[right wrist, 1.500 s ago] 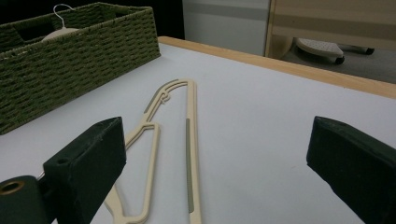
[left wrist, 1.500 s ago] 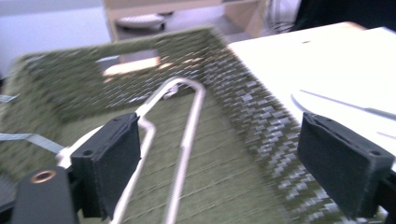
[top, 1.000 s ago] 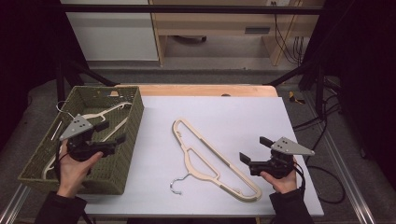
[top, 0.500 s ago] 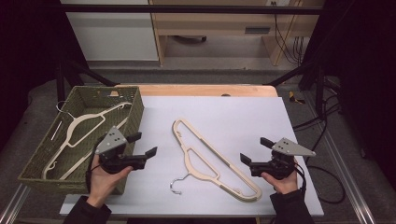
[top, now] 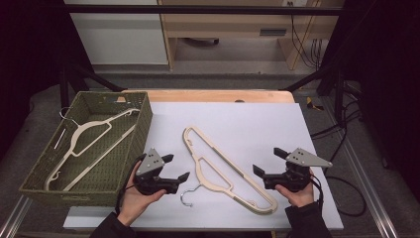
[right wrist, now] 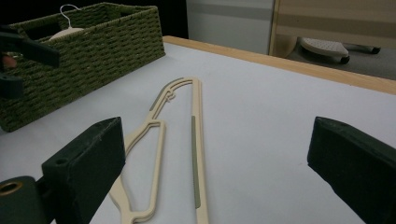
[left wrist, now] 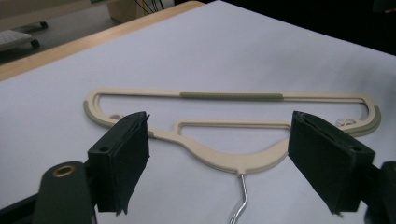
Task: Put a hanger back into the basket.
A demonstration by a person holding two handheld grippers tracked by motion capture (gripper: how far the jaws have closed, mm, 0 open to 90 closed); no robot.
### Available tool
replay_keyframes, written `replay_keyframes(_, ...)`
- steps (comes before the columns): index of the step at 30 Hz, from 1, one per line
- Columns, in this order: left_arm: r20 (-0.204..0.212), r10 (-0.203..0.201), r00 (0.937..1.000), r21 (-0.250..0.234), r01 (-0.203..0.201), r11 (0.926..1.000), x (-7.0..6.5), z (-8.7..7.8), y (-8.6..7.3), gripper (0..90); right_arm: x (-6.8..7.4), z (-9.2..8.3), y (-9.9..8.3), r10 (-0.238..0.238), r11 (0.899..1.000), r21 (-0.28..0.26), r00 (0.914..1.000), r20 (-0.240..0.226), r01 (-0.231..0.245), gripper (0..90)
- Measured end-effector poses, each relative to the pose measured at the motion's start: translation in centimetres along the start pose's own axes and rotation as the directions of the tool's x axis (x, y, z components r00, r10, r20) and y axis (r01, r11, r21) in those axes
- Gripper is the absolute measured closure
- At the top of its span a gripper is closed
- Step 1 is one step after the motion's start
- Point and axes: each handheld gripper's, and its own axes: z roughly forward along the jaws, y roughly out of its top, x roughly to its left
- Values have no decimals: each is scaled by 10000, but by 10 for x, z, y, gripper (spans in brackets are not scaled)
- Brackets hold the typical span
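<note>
Left tongs wide beside unmarked cream hanger, no lettering legible

A green woven basket stands at the left end of the white table. Inside the basket lies a cream hanger, slanted, its wire hook at the basket's far left corner. Beyond the table's far edge, where a strip of bare wood shows, stands a pale wooden bench, and to the left of the bench a white cabinet. Black cables trail over the floor to the right of the table.
</note>
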Motion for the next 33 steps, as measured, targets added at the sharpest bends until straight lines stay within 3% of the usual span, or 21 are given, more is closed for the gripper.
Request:
replay_keyframes(7, 138, 204, 9997, 777, -214, 9967, -13, 23, -10, 270, 2, 2, -2, -118, 9999, 45, 9999, -88, 118, 53)
replay_keyframes(13, 112, 81, 9999, 1234, -94, 9923, -16, 36, -20, 342, 5, 5, -3, -52, 9999, 103, 9999, -141, 53, 53)
replay_keyframes(21, 290, -200, 9994, 2085, 135, 9779, -18, 56, -35, 534, 8, 9, -4, -130, 9996, 251, 9996, -232, 136, 52)
replay_keyframes(33, 265, -233, 9994, 2735, 152, 9618, -24, 73, -45, 699, 9, 13, -6, -228, 9989, 412, 9992, -320, 242, 52)
